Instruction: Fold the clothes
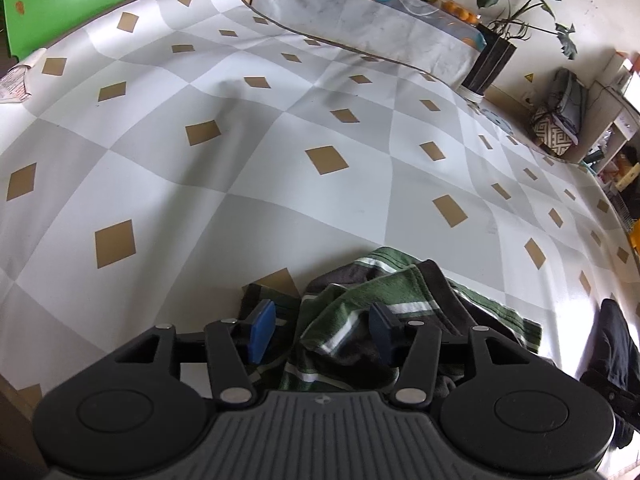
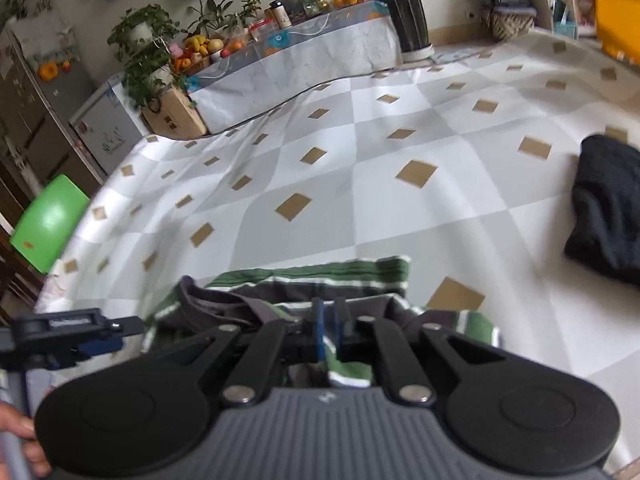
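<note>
A green, grey and white striped garment [image 1: 384, 300] lies crumpled at the near edge of the table in front of you, its folds heaped between and under both tools you hold. Your left gripper [image 1: 320, 330] stands over the heap with its blue pads [image 1: 262, 330] apart; a ridge of the striped cloth rises between them, but neither pad is pressing it. Your right gripper [image 2: 326, 334] has its fingers drawn together on a fold of the same garment [image 2: 320, 280], the cloth pinched between the pads. In the right wrist view your left tool [image 2: 76, 334] shows at the lower left edge, beside the garment's left end, and part of your hand [image 2: 20, 436] shows in the bottom corner.

The table carries a checked cloth [image 1: 280, 152] of white and grey squares with small tan diamonds. A dark, bundled garment [image 2: 608, 204] lies well apart on the right side of the cloth. Beyond the table's far edge a low counter draped in marbled covering [image 2: 304, 64] bears fruit, jars and potted plants [image 2: 148, 52]. A tall dark planter [image 1: 490, 64] stands at its end, and a green chair [image 2: 52, 222] sits off the table's left side.
</note>
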Available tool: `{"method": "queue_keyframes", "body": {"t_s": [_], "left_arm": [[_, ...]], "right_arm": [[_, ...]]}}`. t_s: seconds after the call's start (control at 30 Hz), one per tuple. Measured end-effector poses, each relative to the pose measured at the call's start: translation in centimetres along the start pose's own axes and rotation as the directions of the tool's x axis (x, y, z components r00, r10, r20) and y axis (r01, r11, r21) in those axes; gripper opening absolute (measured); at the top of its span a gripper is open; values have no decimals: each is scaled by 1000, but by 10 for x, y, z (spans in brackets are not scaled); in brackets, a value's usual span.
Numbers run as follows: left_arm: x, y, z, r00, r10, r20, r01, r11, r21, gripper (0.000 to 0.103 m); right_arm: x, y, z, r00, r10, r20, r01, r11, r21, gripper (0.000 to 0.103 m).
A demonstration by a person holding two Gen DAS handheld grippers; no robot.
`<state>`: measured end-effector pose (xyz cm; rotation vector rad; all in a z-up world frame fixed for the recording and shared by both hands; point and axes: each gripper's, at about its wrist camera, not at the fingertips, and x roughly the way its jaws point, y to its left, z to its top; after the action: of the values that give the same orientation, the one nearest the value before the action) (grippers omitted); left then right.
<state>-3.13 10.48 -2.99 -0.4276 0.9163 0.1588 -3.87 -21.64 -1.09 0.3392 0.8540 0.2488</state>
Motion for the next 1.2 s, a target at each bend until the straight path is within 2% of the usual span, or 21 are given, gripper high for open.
{"method": "queue_keyframes", "body": {"t_s": [0.03, 0.07, 0.2, 0.3, 0.4, 0.53, 0.6, 0.7, 0.8, 1.0, 1.2], "left_arm": [[2, 0, 0, 1000, 1, -3, -1, 1000, -2, 52], [4, 0, 0, 1000, 6, -5, -6, 1000, -2, 52], [11, -2, -2, 1000, 12, -17, -12, 1000, 8, 53], [15, -6, -4, 1000, -5, -31, 6, 1000, 25, 53], [18, -14, -7, 999, -16, -42, 18, 998, 61, 54], [21, -24, -12, 999, 4, -43, 2, 991, 137, 54], [22, -26, -14, 999, 4, -48, 4, 987, 160, 56], [22, -26, -14, 999, 7, -51, 2, 987, 163, 58], [22, -21, -13, 999, 18, -45, -11, 988, 151, 58], [23, -18, -13, 999, 21, -39, -14, 986, 169, 60], [26, -31, -18, 998, -25, -54, 37, 970, 241, 60]], "right_arm": [[2, 1, -1, 1000, -1, -12, 1, 1000, -11, 19], [4, 3, -3, 1000, -8, -24, 7, 1000, -28, 30], [15, 10, -10, 996, -21, -83, 14, 997, -82, 45], [22, 14, -16, 993, -41, -110, 29, 994, -110, 50], [28, 16, -21, 990, -56, -129, 40, 991, -125, 49], [35, 18, -27, 987, -77, -144, 57, 988, -142, 49], [37, 19, -29, 985, -88, -151, 65, 987, -149, 31], [38, 21, -30, 982, -119, -144, 93, 980, -175, 16], [32, 17, -27, 986, -129, -109, 113, 983, -146, 8], [22, -6, -20, 977, -202, -68, 201, 979, -28, 6], [18, -23, -18, 976, -203, -75, 208, 976, 62, 7]]}}
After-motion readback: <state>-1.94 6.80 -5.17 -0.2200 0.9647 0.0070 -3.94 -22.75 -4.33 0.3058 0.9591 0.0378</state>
